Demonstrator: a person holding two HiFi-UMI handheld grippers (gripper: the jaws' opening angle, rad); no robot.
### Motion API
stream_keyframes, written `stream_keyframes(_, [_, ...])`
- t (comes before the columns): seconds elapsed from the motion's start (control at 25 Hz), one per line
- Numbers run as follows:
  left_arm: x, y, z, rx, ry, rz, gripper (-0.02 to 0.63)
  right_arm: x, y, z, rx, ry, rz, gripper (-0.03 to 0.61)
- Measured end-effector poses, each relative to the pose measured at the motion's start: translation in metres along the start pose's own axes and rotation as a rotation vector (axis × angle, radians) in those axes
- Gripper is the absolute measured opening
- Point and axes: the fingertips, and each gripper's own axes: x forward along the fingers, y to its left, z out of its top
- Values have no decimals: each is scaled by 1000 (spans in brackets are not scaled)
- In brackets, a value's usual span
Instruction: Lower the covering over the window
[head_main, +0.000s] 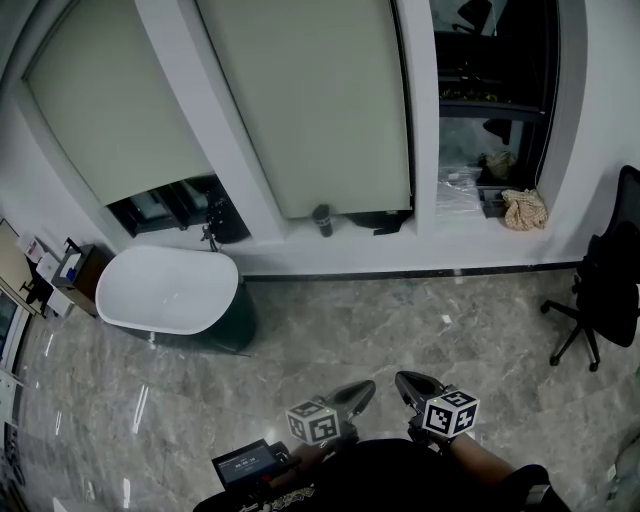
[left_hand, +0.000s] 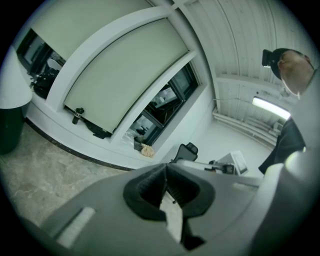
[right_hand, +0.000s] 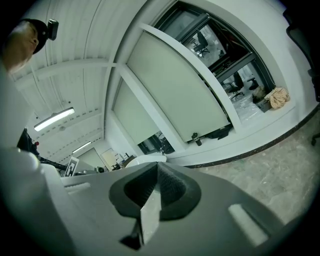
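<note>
Three windows line the far wall. A pale roller blind (head_main: 310, 100) hangs almost to the sill over the middle window. Another blind (head_main: 110, 110) covers the left window partway, with dark glass below it. The right window (head_main: 495, 90) is bare. Both grippers are low in the head view, far back from the wall. My left gripper (head_main: 365, 389) and right gripper (head_main: 404, 381) are shut with nothing between their jaws. The left gripper view shows closed jaws (left_hand: 166, 170) below the middle blind (left_hand: 125, 80). The right gripper view shows the same (right_hand: 156, 167), with the blind (right_hand: 180, 90) beyond.
A white bathtub (head_main: 165, 290) with a dark base stands on the marble floor at the left. A black office chair (head_main: 605, 290) is at the right. On the sill are a dark canister (head_main: 322, 220) and a crumpled tan cloth (head_main: 524, 208).
</note>
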Motion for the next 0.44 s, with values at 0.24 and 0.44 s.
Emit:
stream_keyframes(0.24, [-2,-3,-1,2,2,-8,2,-1,2,-1,-6,0,-3,8])
stream_keyframes(0.44, [0,-3,0,-6,1,-11,2,-2,1,1,-6,-1,-7,6])
